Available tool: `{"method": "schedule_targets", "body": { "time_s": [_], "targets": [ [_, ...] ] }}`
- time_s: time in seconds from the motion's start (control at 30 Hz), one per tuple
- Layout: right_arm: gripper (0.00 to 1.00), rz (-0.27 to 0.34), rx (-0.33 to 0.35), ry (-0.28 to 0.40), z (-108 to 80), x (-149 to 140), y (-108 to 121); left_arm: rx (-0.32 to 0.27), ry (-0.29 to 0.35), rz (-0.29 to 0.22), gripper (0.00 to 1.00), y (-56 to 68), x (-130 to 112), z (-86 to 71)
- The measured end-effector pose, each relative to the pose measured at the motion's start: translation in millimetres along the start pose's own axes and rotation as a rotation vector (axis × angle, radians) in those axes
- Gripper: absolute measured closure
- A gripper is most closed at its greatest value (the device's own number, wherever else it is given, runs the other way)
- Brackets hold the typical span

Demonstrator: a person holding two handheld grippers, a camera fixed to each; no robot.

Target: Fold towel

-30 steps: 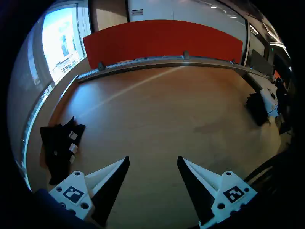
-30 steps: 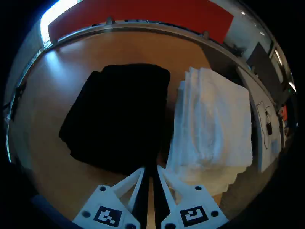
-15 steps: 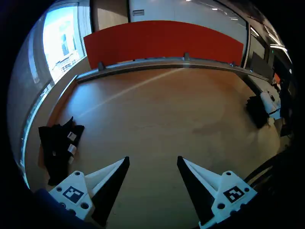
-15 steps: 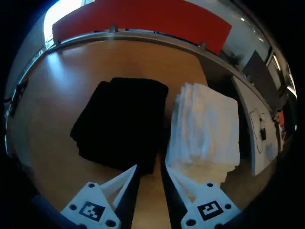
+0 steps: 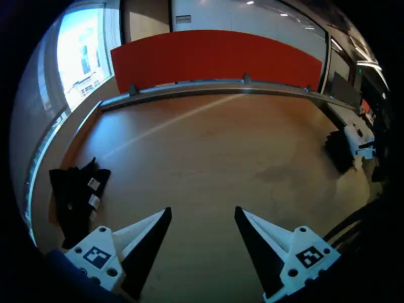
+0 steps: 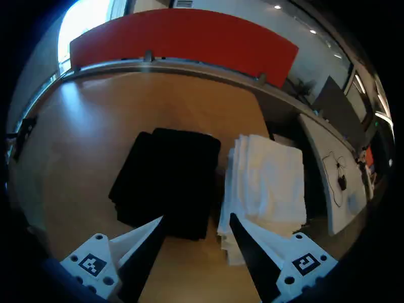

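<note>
Wooden bench (image 5: 212,151), bounded at its far edge by a metal rail (image 5: 202,87) carrying a red screen (image 5: 217,55). Large window (image 5: 81,60) at the left admits bright daylight. White wall (image 5: 252,22) and ceiling lights (image 5: 250,3) stand beyond the screen.

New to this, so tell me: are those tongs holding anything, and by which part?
Nothing is held. The left tongs are open over the table; the right tongs are open before the black towels and white towels.

Left gripper (image 5: 203,214) and right gripper (image 6: 197,222) both hang with fingers spread apart, empty.
</note>
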State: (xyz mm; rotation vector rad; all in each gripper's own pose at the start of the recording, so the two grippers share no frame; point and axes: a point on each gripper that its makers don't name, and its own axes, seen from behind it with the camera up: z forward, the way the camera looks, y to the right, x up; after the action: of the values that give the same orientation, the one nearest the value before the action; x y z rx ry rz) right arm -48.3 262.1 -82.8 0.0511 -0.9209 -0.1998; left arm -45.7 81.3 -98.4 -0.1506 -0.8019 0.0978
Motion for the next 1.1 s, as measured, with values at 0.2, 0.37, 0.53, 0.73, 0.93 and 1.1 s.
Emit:
{"method": "schedule_targets", "body": {
  "time_s": [0.2, 0.37, 0.53, 0.73, 0.93, 1.1],
  "targets": [
    [0.08, 0.08, -0.033, 0.141, -17.1, 33, -3, 0.002, 0.019, -0.008, 0.07, -6.7, 7, -0.9],
    [0.08, 0.155, -0.072, 0.312, -39.8, 73, -3, 0.004, 0.045, -0.006, 0.07, -9.9, 18, -1.7],
    [0.08, 0.195, -0.117, 0.46, -63.2, 105, -2, 0.005, 0.073, -0.003, 0.07, -12.2, 31, -1.7],
    [0.08, 0.198, -0.18, 0.585, -84.0, 132, -4, 0.008, 0.111, -0.001, 0.07, -13.8, 45, -1.2],
    [0.08, 0.214, -0.193, 0.637, -92.1, 148, -13, 0.021, 0.165, 0.002, 0.07, -18.1, 62, -2.4],
    [0.08, 0.234, -0.197, 0.669, -100.8, 159, -20, 0.044, 0.238, -0.003, 0.07, -27.4, 83, -7.0]
  ]
}}
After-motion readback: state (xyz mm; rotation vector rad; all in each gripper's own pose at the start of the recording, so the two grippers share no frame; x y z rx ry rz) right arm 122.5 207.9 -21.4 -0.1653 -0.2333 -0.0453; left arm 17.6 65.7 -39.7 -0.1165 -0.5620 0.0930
